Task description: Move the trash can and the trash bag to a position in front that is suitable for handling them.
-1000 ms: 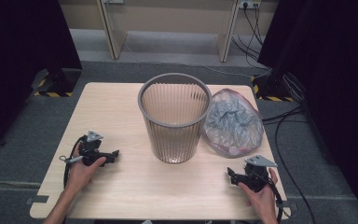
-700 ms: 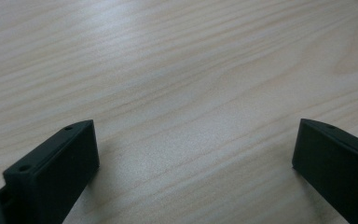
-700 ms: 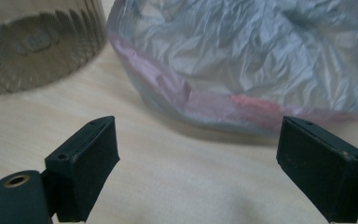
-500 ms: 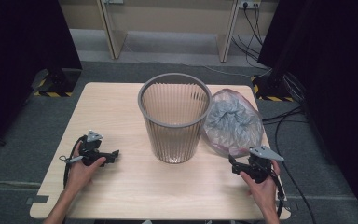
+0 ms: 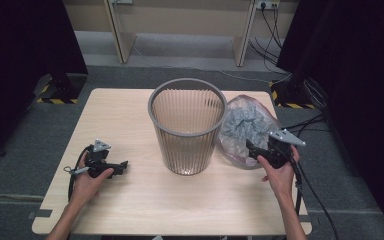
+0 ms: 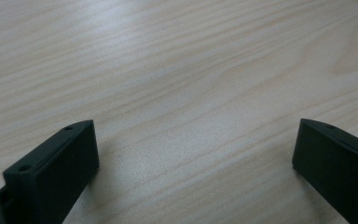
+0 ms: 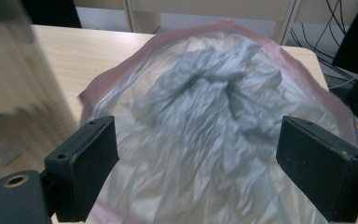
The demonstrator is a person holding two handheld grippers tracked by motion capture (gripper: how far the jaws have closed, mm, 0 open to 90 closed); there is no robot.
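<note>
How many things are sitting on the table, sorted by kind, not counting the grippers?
Wastebasket, grey ribbed plastic: 1
Plastic bag, crumpled, pinkish and translucent, lying beside the basket: 1
Total: 2

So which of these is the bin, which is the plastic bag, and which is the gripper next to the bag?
Bin [image 5: 187, 145]: high view, on its ribbed grey side wall.
Plastic bag [image 7: 205, 116]: right gripper view, on the crumpled grey middle.
Right gripper [image 5: 262, 151]: high view, on its black jaws at the bag's edge.
</note>
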